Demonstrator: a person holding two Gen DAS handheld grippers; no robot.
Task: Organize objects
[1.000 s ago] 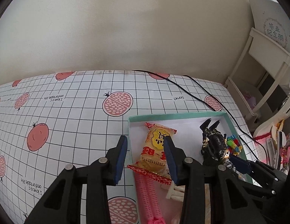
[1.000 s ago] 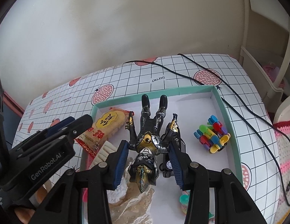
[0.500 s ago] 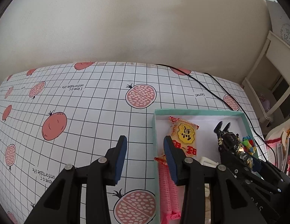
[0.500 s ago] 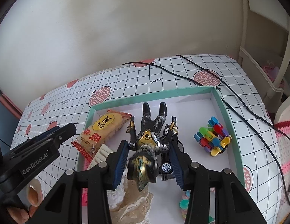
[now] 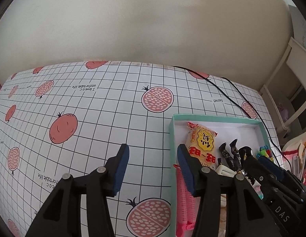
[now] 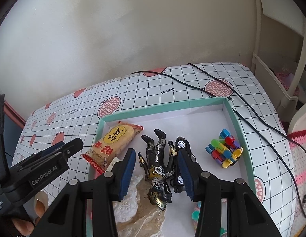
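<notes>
Inside the teal tray (image 6: 238,130) lie the snack pack (image 6: 113,144), the action figure (image 6: 157,162), a toy car (image 6: 180,158) touching the figure, and a block toy (image 6: 225,151) near the right wall. Pink rollers (image 5: 185,201) and a lace cloth (image 6: 131,199) sit at the near end. No loose item shows on the tablecloth (image 5: 93,118); judged from this, sorting is nearly finished.

The right gripper (image 6: 156,168) hangs over the figure, jaws apart, holding nothing. The left gripper (image 5: 153,167) hovers beside the tray's left wall, jaws apart, empty.

Legible text: "GenRobot.AI" and "DAS" on the gripper bodies; "Garnet" and "I love a comfortable life" on the cloth. The pack's characters are not readable here.
</notes>
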